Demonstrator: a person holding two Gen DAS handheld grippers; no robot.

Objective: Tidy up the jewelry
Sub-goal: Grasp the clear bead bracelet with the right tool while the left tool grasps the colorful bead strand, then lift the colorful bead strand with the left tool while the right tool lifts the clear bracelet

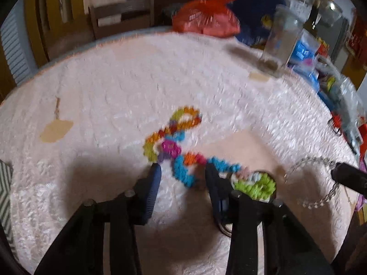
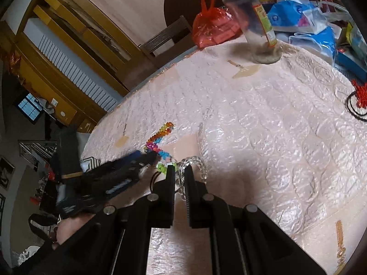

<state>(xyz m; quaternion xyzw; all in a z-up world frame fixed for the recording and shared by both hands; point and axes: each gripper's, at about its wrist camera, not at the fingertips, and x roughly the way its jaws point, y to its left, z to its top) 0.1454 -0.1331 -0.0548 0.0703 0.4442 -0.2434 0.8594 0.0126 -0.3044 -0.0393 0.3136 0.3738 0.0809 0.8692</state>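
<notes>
Left gripper (image 1: 182, 171): held spread wide, a blue bead strand (image 1: 183, 171) lying between its fingers.
Right gripper (image 2: 180, 171): clamped on the clear bead bracelet (image 2: 195, 162).
Tablecloth (image 2: 263, 126): spread beneath both.

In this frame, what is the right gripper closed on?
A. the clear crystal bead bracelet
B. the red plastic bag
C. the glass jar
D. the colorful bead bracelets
A: the right gripper is shut on the clear crystal bead bracelet, which loops out from between its tips, while the colorful bead bracelets lie on the table in front of the open left gripper.
</notes>
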